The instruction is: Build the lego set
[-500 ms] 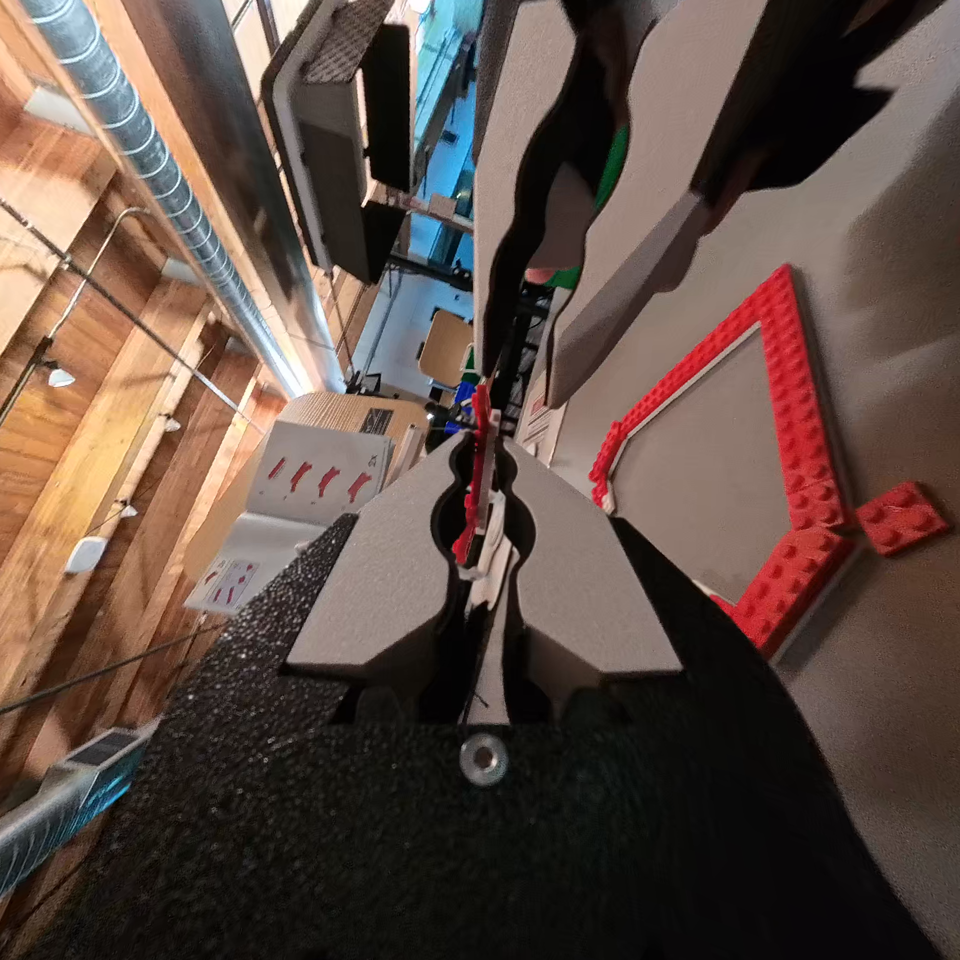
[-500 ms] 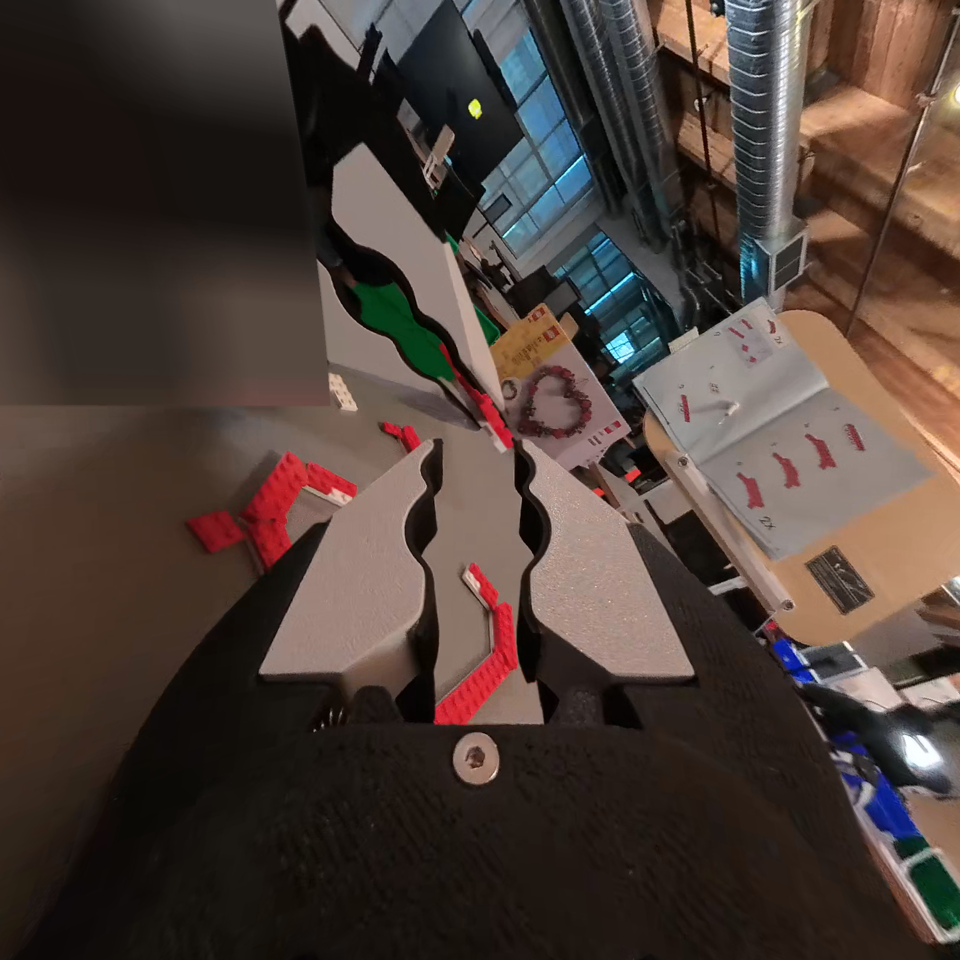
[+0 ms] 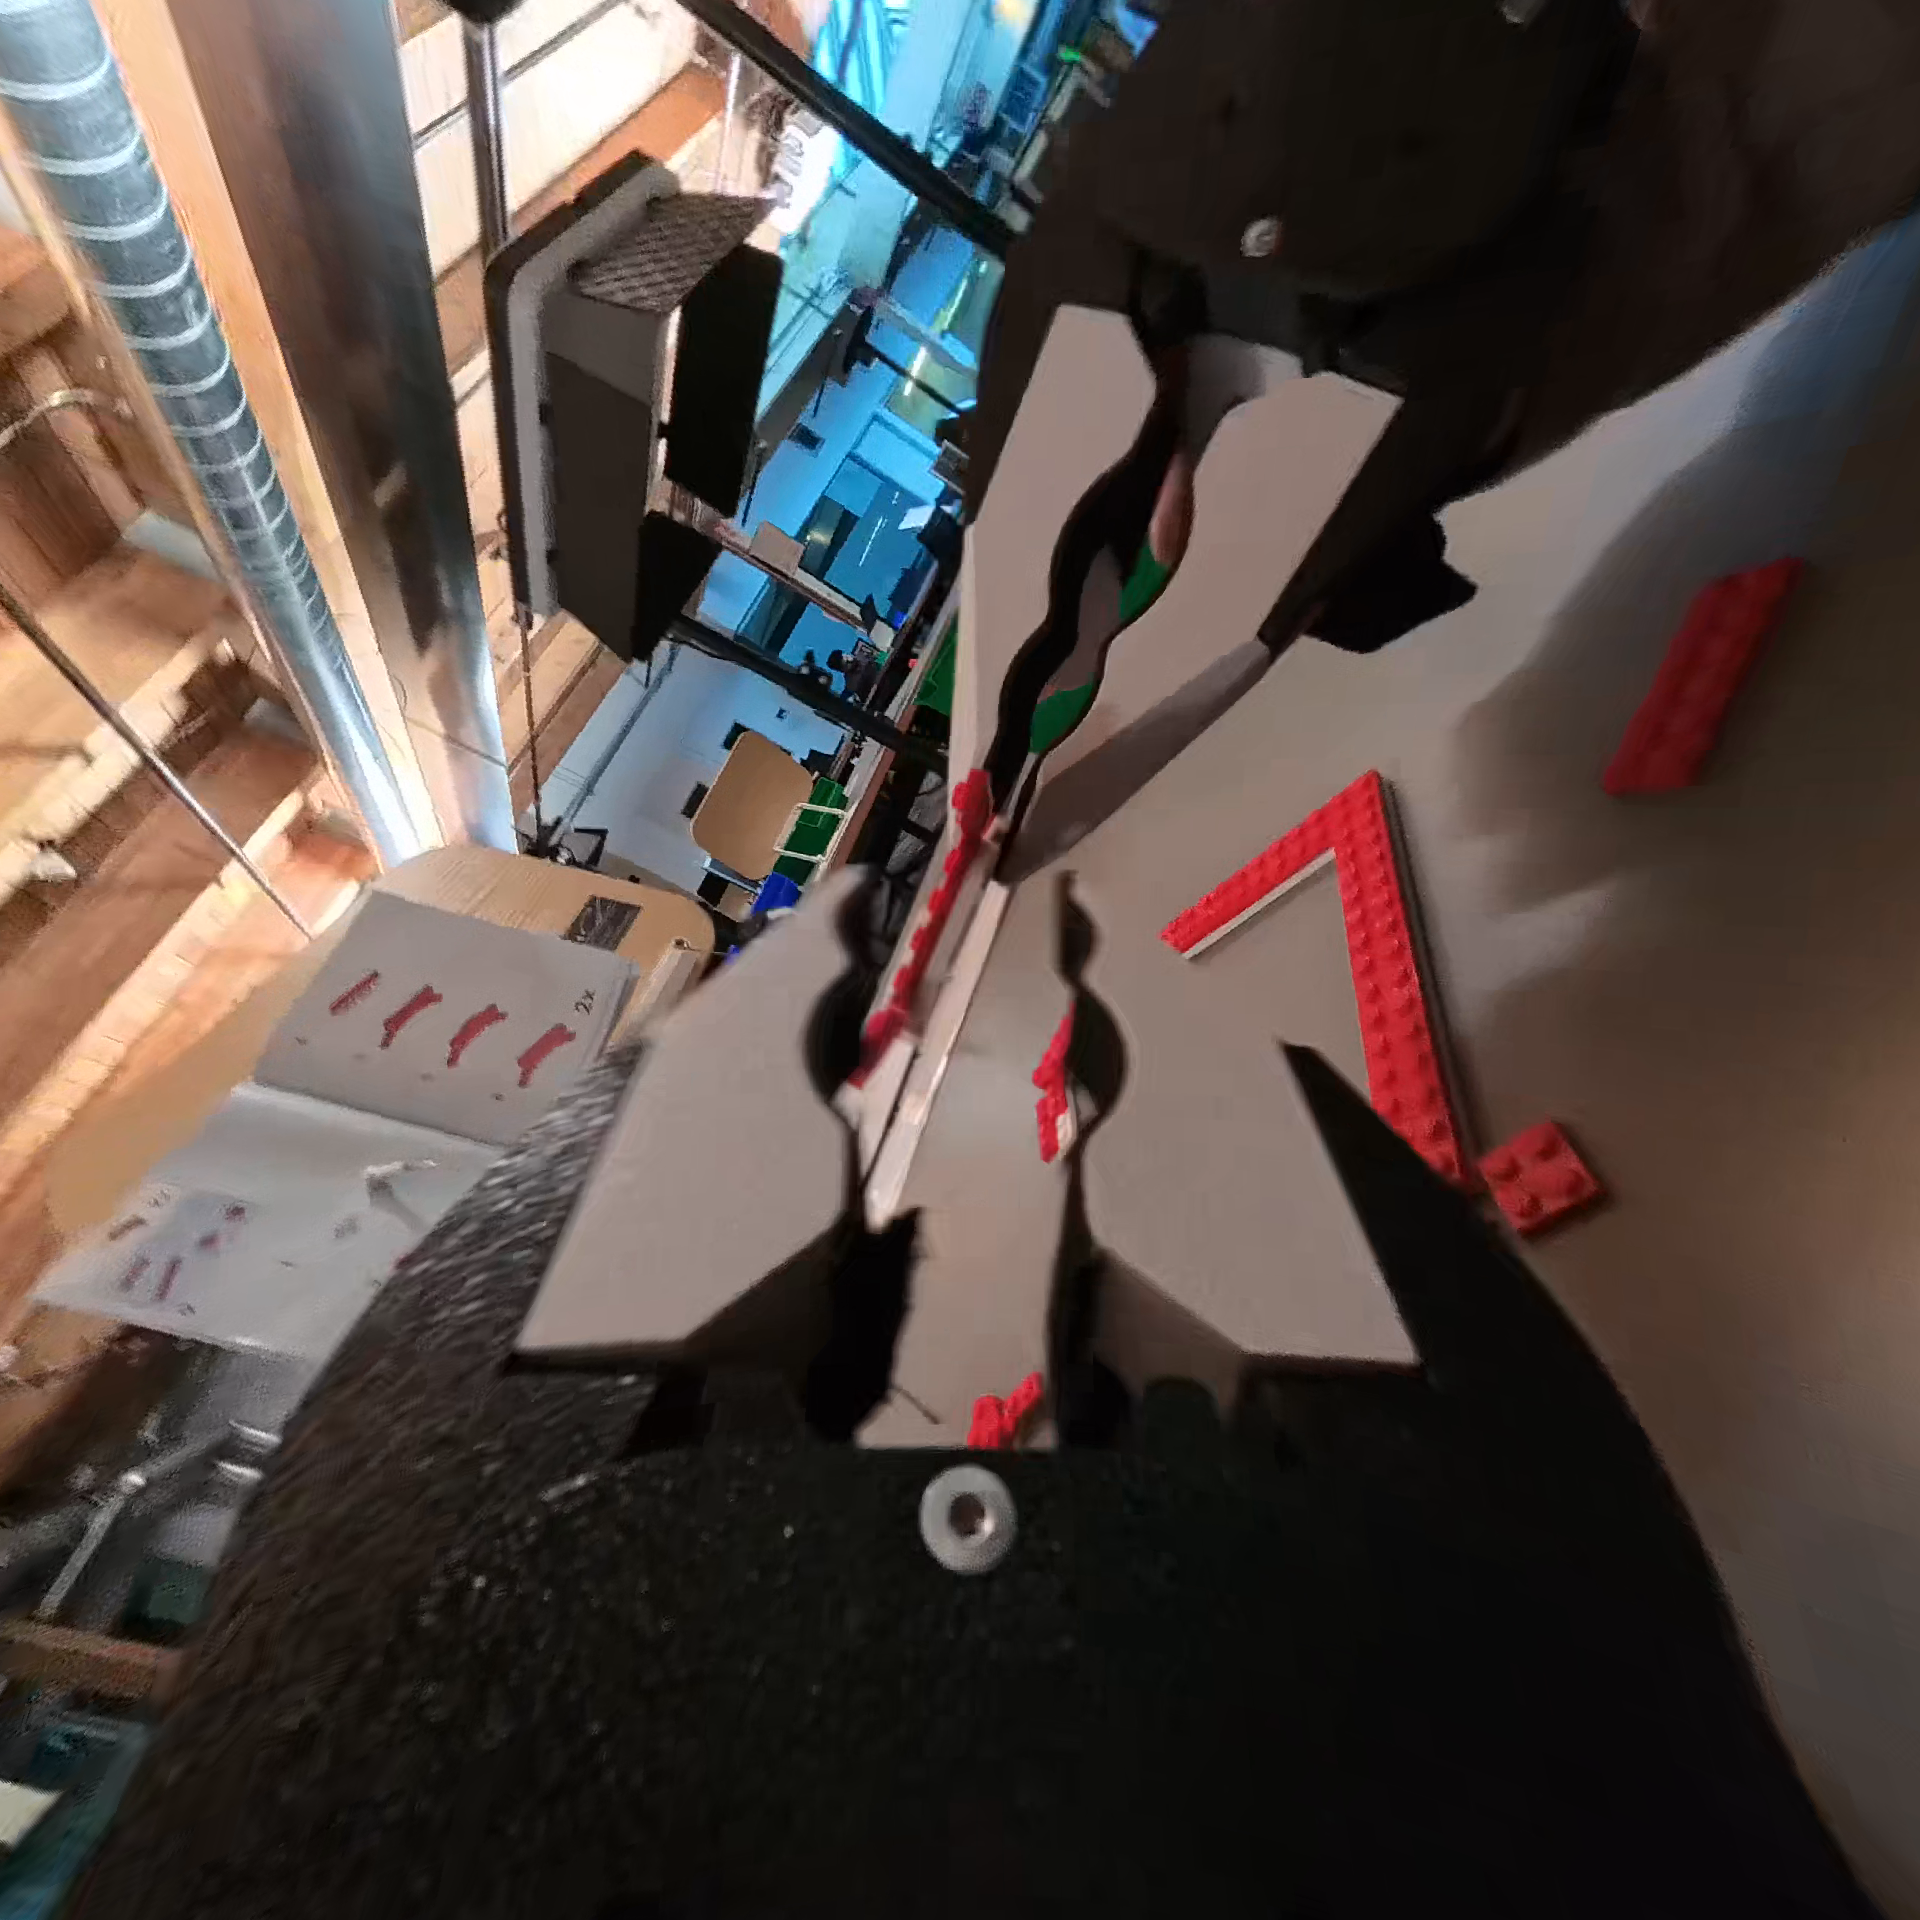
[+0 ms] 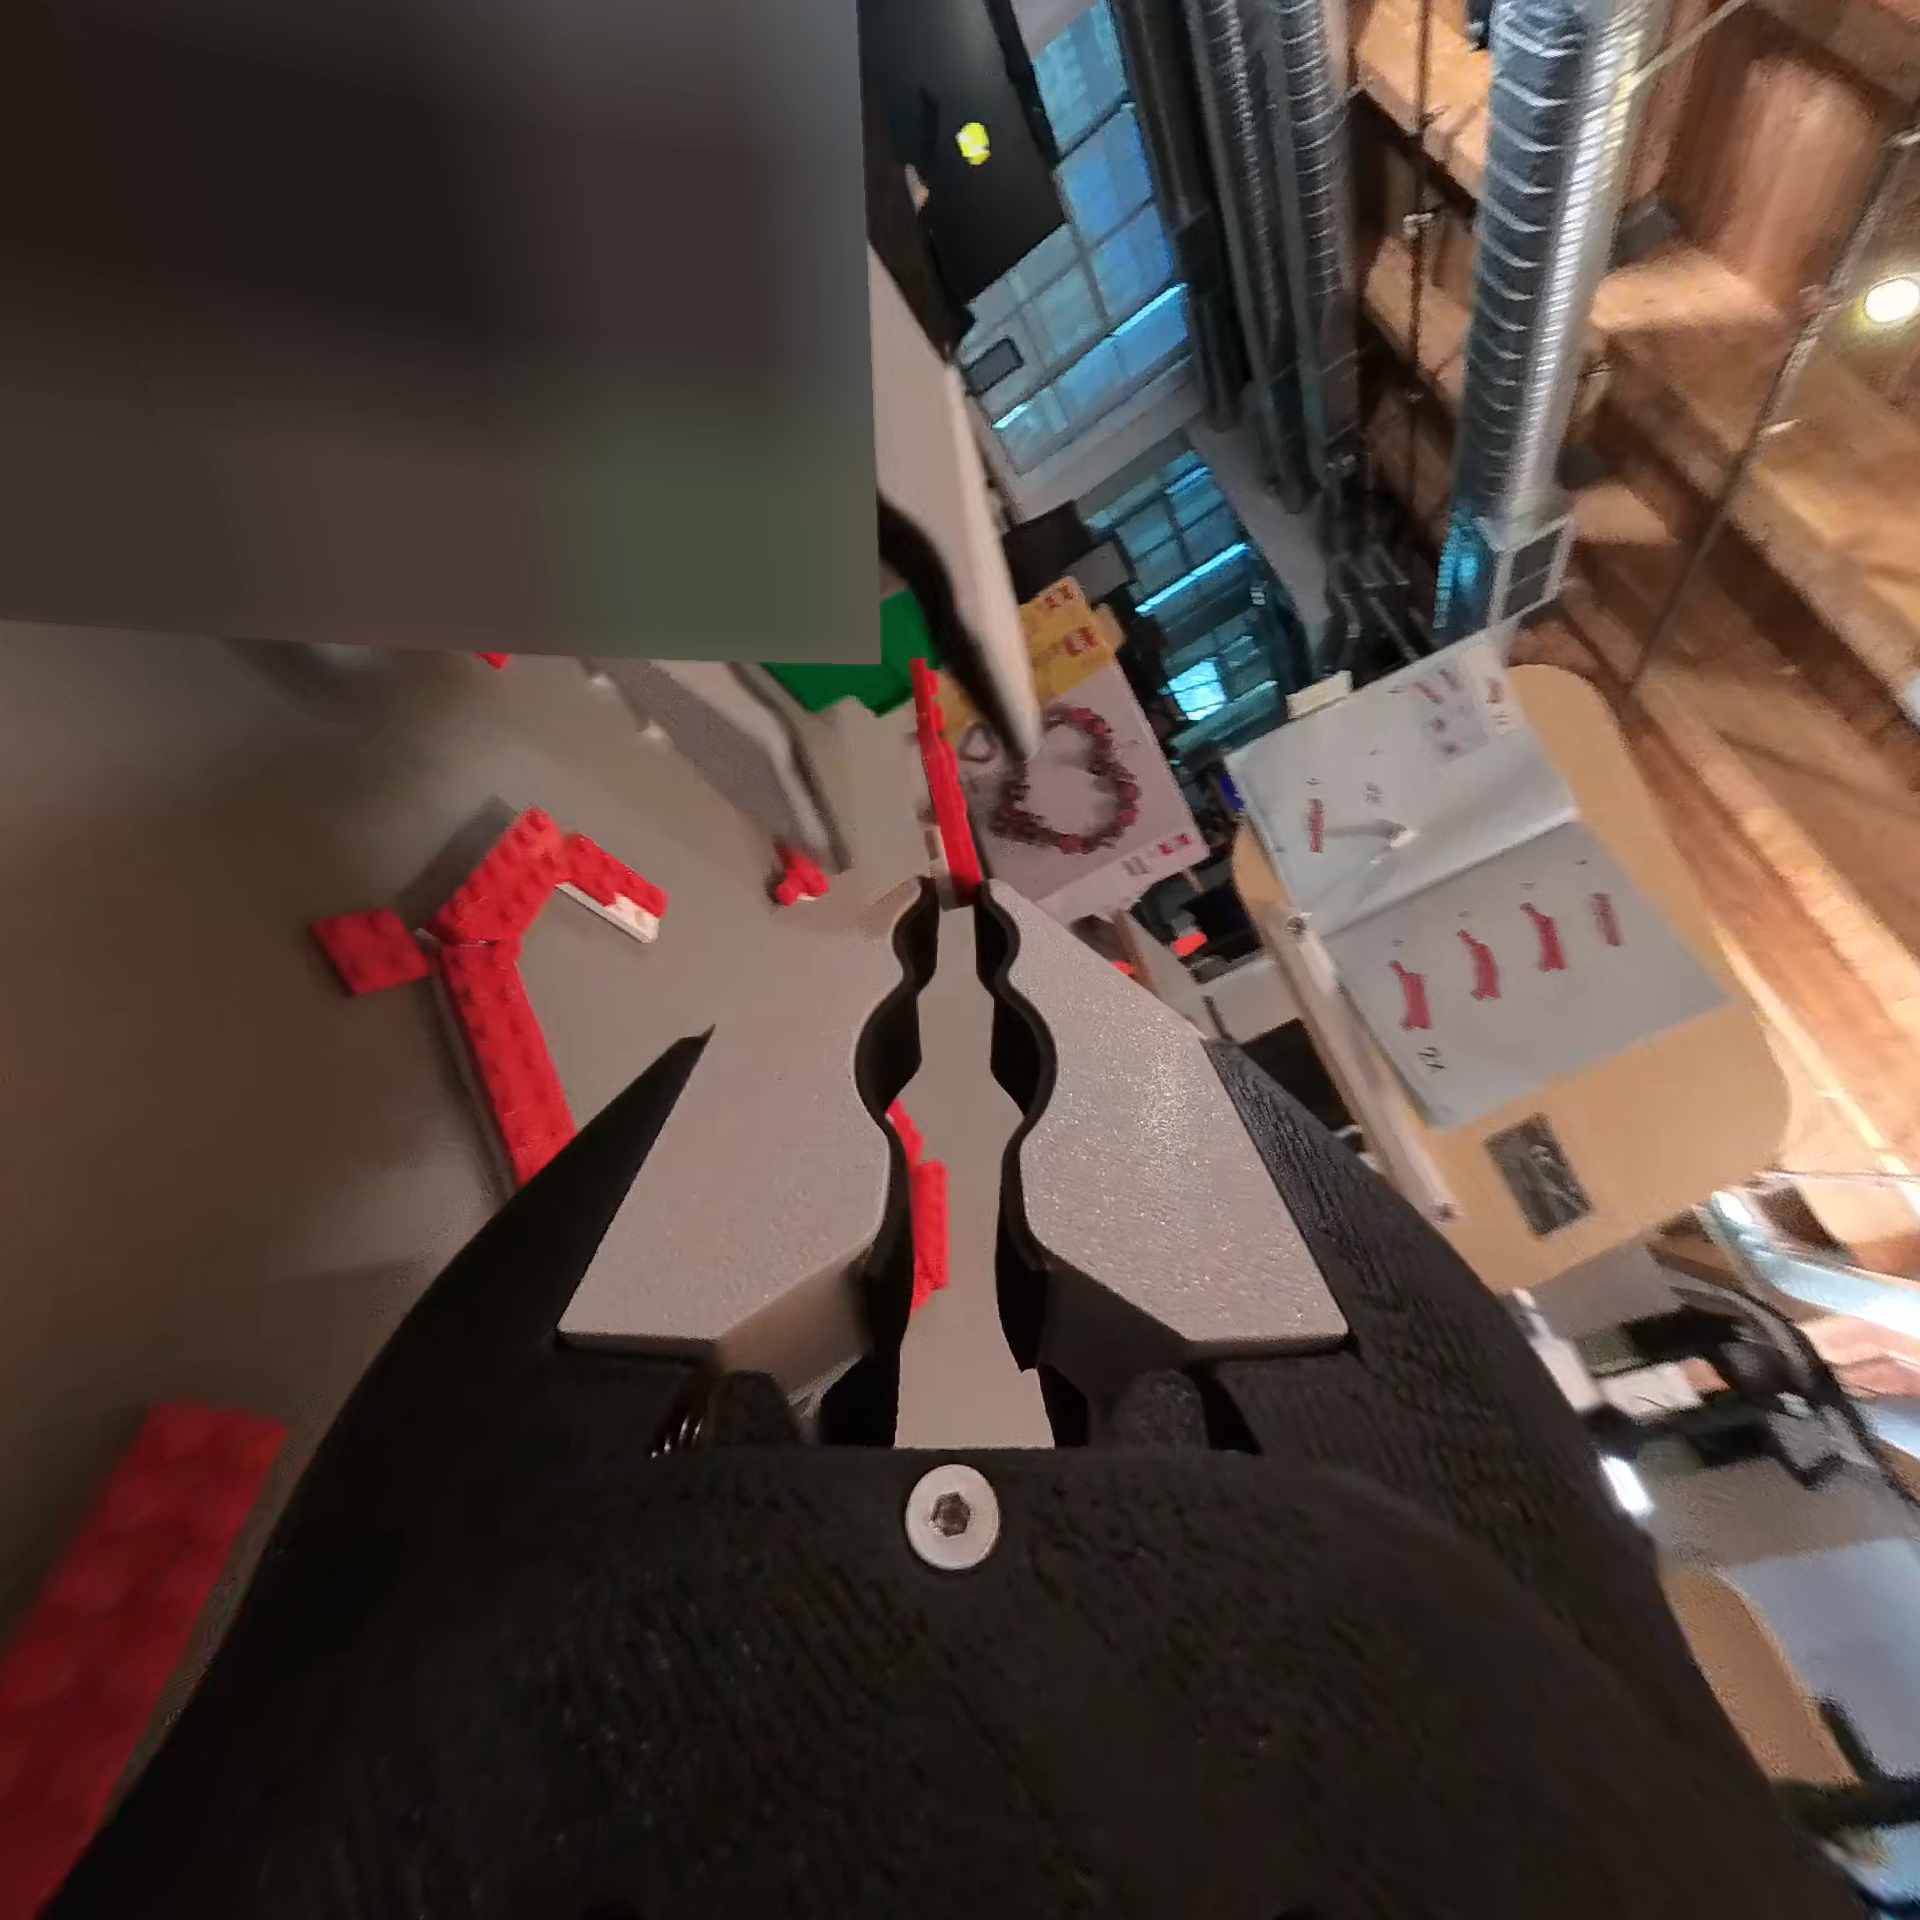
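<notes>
Now: your left hand-held gripper (image 3: 961, 935) gapes, empty | right hand-held gripper (image 4: 958, 902) pinches red-white strip (image 3: 940, 966), long axis along fingers.

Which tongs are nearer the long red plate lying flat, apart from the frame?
Right. The long red plate lies beside the right tongs, which grip the red strip; the left tongs sit farther off, across the red frame.

Red-and-white lego strip (image 3: 940, 961) stands on edge; angled red frame (image 3: 1371, 935) lies flat.
</notes>
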`<state>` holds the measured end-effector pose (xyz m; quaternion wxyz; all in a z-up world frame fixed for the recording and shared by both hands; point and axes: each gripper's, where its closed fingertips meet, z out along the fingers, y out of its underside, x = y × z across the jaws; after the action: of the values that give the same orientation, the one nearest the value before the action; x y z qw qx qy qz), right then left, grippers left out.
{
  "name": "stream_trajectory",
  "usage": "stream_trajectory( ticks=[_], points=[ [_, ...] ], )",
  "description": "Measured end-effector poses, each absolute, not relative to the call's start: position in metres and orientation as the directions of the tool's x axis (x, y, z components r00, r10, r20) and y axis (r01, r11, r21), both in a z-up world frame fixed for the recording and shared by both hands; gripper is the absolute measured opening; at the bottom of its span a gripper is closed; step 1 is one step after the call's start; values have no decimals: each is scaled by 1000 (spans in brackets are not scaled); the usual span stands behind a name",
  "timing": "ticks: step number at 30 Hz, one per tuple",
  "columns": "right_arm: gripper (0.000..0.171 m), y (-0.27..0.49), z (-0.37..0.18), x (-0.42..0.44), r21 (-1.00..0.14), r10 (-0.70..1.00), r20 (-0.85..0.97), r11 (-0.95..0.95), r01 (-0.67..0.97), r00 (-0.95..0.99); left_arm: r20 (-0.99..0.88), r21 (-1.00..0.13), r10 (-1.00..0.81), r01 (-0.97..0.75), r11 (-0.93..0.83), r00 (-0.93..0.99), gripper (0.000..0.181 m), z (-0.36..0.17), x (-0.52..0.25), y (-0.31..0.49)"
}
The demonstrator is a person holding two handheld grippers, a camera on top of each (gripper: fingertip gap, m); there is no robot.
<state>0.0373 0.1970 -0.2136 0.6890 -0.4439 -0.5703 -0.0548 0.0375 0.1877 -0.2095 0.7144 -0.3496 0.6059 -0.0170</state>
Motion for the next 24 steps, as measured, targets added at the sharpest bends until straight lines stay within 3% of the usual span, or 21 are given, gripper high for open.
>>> stream_trajectory(
  ticks=[2, 7, 12, 19, 22, 23, 24],
  points=[
    [4, 200, -206, 42, -520, 366, 854, 607, 600, 369, -814, -581, -497, -416, 700, 301, 62, -210, 35, 196],
    [5, 208, -195, 54, -386, 168, 917, 599, 702, 362, -768, -640, -545, -369, 674, 335, 61, -205, 36, 193],
    [4, 207, -198, 51, -312, 113, 944, 607, 731, 309, -819, -568, -448, -400, 719, 359, 36, -197, 37, 190],
    [5, 195, -200, 43, -342, 174, 935, 671, 658, 309, -907, -418, -298, -556, 718, 297, 40, -207, 31, 206],
    [5, 194, -205, 40, -380, 230, 923, 674, 634, 309, -930, -358, -222, -578, 734, 294, 9, -204, 31, 206],
    [11, 195, -206, 39, -432, 277, 900, 665, 609, 336, -937, -342, -213, -601, 722, 278, 8, -207, 31, 209],
    [28, 195, -207, 38, -504, 351, 863, 642, 578, 363, -940, -336, -207, -627, 703, 272, 6, -210, 30, 213]
  ],
)
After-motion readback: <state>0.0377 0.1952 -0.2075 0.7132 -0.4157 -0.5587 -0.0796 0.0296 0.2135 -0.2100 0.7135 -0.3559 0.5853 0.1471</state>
